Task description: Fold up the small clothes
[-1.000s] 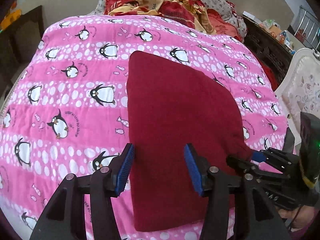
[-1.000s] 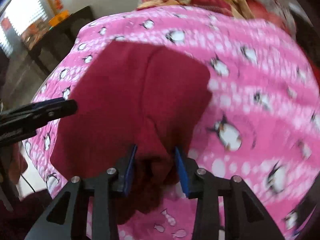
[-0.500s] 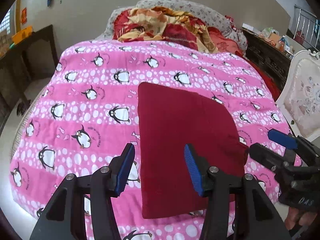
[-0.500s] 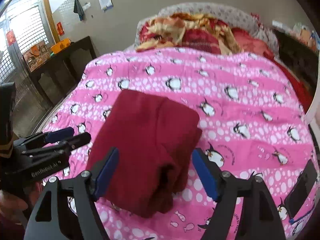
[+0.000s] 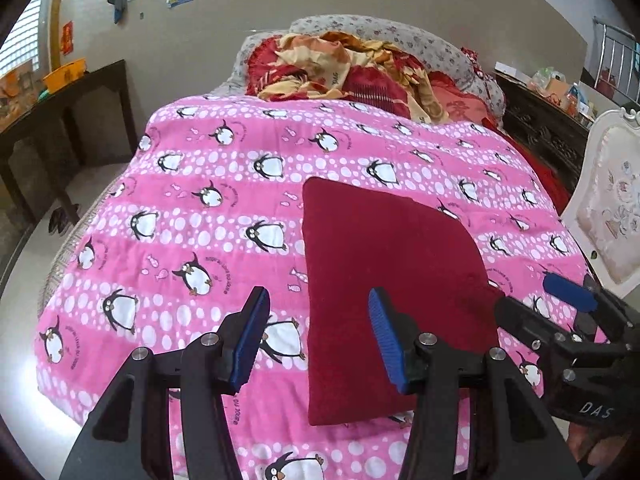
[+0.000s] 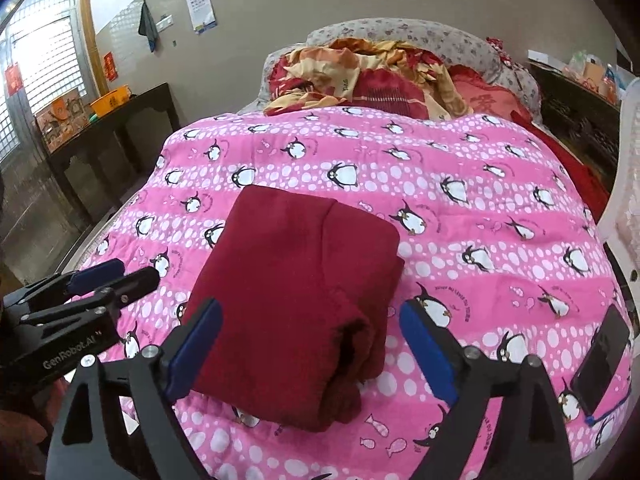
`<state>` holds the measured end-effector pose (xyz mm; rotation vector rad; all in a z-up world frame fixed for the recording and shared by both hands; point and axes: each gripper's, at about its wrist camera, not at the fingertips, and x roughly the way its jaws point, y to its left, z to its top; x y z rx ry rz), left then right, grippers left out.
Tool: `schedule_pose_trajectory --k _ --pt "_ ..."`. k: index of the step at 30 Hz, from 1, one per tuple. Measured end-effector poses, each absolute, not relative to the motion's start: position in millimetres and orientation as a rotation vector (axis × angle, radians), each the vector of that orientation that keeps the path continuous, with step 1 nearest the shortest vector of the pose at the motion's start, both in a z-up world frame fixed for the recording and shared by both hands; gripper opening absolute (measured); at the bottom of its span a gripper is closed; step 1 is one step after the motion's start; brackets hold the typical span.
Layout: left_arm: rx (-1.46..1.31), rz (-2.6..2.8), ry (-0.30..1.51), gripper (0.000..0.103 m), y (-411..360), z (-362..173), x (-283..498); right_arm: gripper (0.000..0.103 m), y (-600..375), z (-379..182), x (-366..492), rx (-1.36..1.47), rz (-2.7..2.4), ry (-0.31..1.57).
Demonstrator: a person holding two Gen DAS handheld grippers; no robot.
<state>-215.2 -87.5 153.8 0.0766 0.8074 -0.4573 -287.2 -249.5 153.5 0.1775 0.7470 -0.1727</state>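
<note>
Left gripper: one, jaws parted and holding nothing, raised above the near edge of the bed; its right pad hangs over the garment without touching it.
Dark counter: one, against the wall left of the bed, with an orange basin on it.
Penguin blanket: one, pink with white dots, spread over the bed.
Red garment: one, folded into a flat packet, lying on the blanket right of centre in the left wrist view. Its long axis runs from the near edge of the bed toward the pillows, the narrower squared end pointing away and the bulkier layered end facing the cameras.
Rumpled bedding: one heap, red and yellow, at the head of the bed.
Right gripper: one, jaws opening wide, nothing pressed between them; the garment lies below and between the pads.
Phone: one, dark, on the blanket at the right edge.
White chair: one, beside the bed on the right.
</note>
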Motion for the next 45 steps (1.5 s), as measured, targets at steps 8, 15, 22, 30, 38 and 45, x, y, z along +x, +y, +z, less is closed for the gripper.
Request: schedule_pose_trajectory --k 8,15,22,30,38,45 --pt "0.083 -0.435 0.795 0.031 -85 151 -216 0.093 -252 145 -285 0.204 -0.198 0.765" --pt "0.084 -0.428 0.792 0.031 -83 150 -214 0.093 -249 144 -281 0.185 -0.201 0.769" --pt "0.082 -0.426 0.803 0.031 -83 149 -212 0.093 -252 140 -277 0.186 -0.202 0.792" --pt "0.087 -0.424 0.801 0.031 -86 145 -212 0.093 -253 142 -274 0.186 -0.210 0.788" --pt "0.083 -0.423 0.810 0.031 -86 143 -210 0.093 -253 138 -270 0.179 -0.209 0.808" --pt "0.087 -0.420 0.814 0.031 -87 141 -207 0.093 -254 137 -267 0.184 -0.208 0.814"
